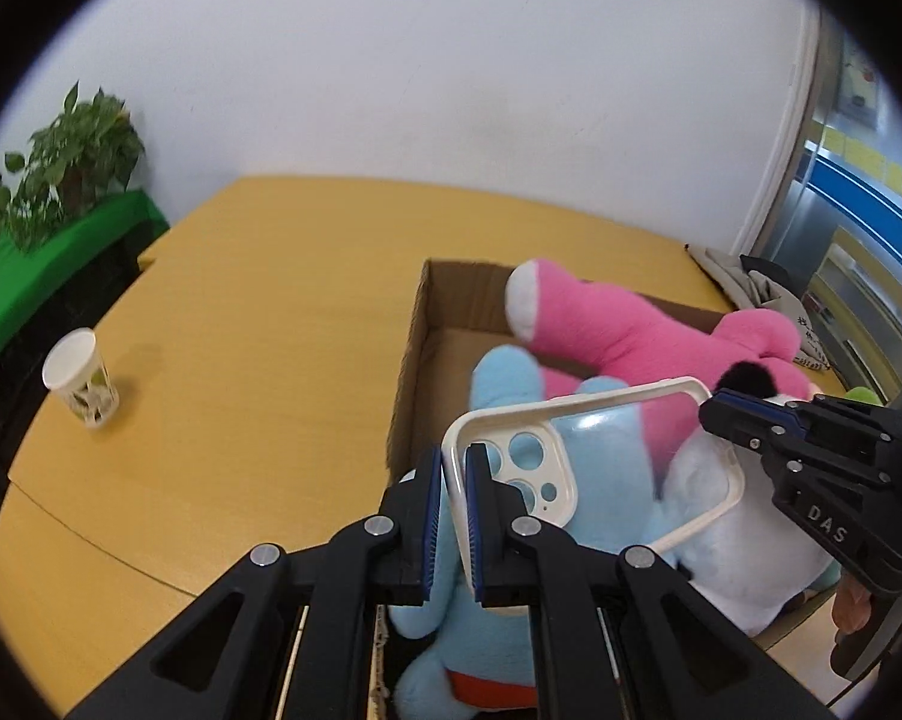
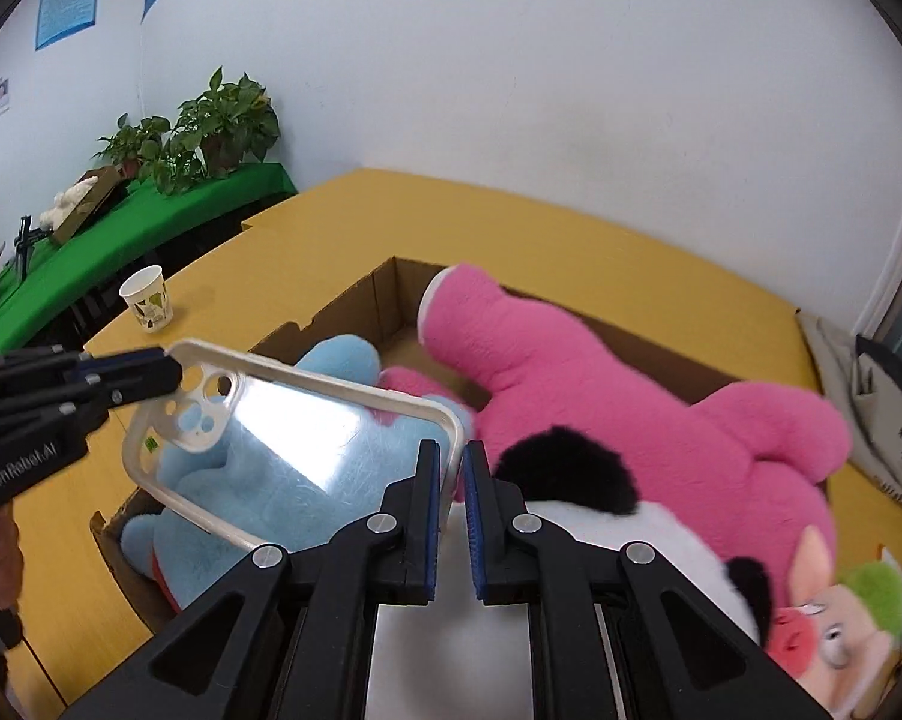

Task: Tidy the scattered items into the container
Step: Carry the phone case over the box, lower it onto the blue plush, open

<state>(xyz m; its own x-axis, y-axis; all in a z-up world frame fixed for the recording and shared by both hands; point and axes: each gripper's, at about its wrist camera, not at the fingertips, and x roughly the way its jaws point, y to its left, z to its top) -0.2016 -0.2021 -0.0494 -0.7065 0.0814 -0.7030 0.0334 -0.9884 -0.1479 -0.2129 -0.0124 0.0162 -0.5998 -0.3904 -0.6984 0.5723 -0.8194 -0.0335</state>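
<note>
A clear phone case (image 1: 607, 468) with a white rim hangs in the air over a cardboard box (image 1: 417, 324). My left gripper (image 1: 454, 468) is shut on its camera-hole end. My right gripper (image 2: 451, 468) is shut on the opposite end of the phone case (image 2: 282, 438). The right gripper also shows in the left wrist view (image 1: 715, 408), and the left gripper in the right wrist view (image 2: 171, 369). The box (image 2: 354, 306) holds a pink plush (image 2: 601, 372), a blue plush (image 2: 252, 480) and a black-and-white plush (image 2: 601, 540).
A paper cup (image 1: 81, 375) stands on the yellow table (image 1: 258, 312) left of the box. Potted plants (image 2: 210, 126) sit on a green-covered bench (image 2: 120, 240) at the far left. A cloth bag (image 2: 859, 396) lies at the table's right edge.
</note>
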